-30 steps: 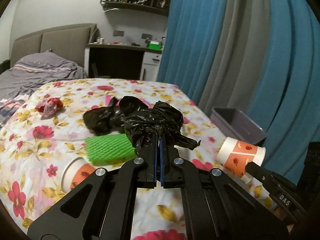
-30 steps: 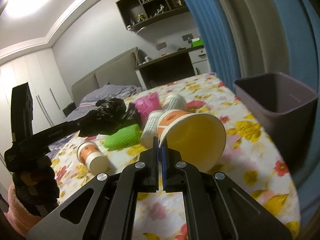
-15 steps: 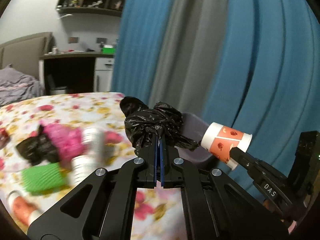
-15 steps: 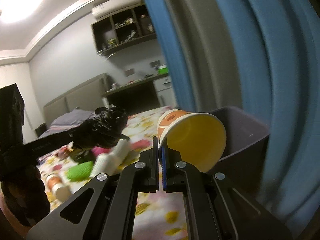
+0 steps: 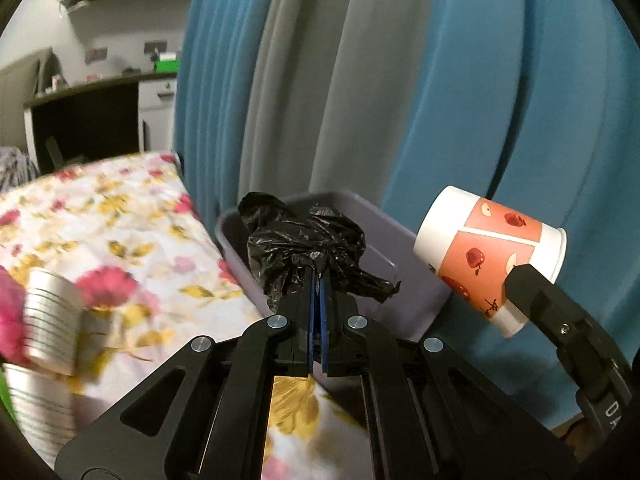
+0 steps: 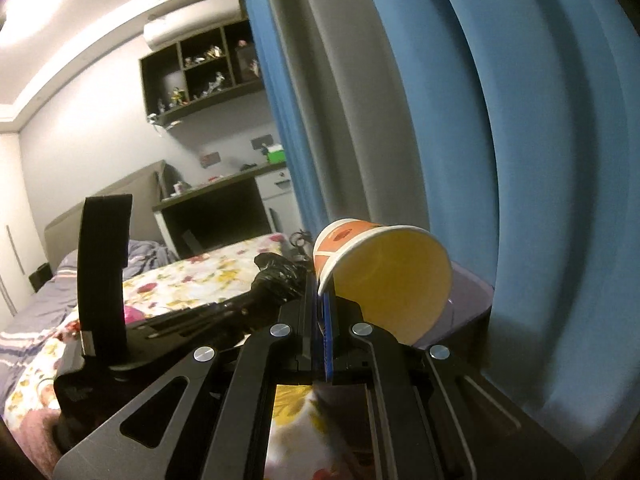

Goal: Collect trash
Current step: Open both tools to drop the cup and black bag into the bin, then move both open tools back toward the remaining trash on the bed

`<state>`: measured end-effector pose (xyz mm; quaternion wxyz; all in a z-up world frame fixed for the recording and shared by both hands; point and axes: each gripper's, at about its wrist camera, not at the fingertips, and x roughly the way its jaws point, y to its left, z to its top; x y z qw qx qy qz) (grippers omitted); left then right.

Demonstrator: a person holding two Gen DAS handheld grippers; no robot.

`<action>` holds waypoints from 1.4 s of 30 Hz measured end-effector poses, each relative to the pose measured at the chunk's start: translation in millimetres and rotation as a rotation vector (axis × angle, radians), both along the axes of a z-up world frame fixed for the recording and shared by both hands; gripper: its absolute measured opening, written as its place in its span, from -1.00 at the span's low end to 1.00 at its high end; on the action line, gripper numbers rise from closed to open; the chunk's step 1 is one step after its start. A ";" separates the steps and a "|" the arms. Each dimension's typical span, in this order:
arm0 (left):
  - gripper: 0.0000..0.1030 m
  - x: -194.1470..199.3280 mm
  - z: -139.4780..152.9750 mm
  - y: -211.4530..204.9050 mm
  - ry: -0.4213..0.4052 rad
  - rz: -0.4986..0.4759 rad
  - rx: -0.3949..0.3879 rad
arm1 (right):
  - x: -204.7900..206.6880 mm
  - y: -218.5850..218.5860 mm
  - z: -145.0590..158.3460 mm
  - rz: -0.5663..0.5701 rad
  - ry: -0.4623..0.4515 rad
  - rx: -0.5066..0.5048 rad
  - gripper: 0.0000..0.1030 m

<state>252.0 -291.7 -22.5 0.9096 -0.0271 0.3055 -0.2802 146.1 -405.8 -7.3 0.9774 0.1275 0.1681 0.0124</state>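
Blue-grey curtains back a floral bedspread (image 5: 120,240); frame centre, the left gripper (image 5: 318,304) clamps a crumpled black plastic bag (image 5: 308,248), the right gripper (image 6: 324,320) pinches an orange paper cup (image 6: 384,276), both poised for dropping into the grey plastic bin (image 5: 400,300).

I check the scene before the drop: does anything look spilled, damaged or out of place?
No spill or damage shows. The left tongs grip a crumpled black bag over the grey bin. The right tongs pinch the paper cup by its rim, tipped sideways; its inside looks empty. More cups lie on the bed.
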 end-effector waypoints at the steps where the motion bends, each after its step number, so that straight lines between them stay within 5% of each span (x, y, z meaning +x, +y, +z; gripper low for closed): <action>1: -0.97 2.9 -4.4 -5.3 0.012 -0.008 0.001 | 7.2 -2.2 -5.1 -0.009 0.017 0.001 -0.94; 9: -0.94 18.7 -31.3 -20.6 0.095 -0.067 -0.007 | 33.2 -8.1 -19.5 -0.016 0.074 -0.001 -0.94; 10: -0.81 22.1 -33.4 -20.6 0.104 -0.067 -0.005 | 37.9 -8.9 -23.0 -0.017 0.087 0.001 -0.94; 14: 0.29 23.2 -36.2 -1.8 0.106 -0.036 -0.036 | 42.2 -11.8 -31.1 -0.018 0.115 0.019 -0.93; 19: 0.63 14.8 -27.0 32.8 0.093 0.067 -0.077 | 50.3 -9.2 -41.0 0.000 0.161 0.027 -0.93; 22: 0.72 5.7 -18.1 47.4 0.050 0.121 -0.066 | 53.2 -6.5 -43.6 0.011 0.176 0.027 -0.91; 26: 0.82 -4.1 -9.7 58.8 0.014 0.173 -0.056 | 55.4 -5.4 -42.8 0.011 0.181 0.018 -0.39; 30: 0.83 -13.7 -4.3 62.8 -0.002 0.195 -0.024 | 43.9 -5.8 -37.4 0.004 0.168 0.020 -0.35; 42: 0.88 -66.0 15.9 94.1 -0.077 0.282 0.032 | -12.2 11.7 -9.8 -0.040 0.077 -0.037 0.52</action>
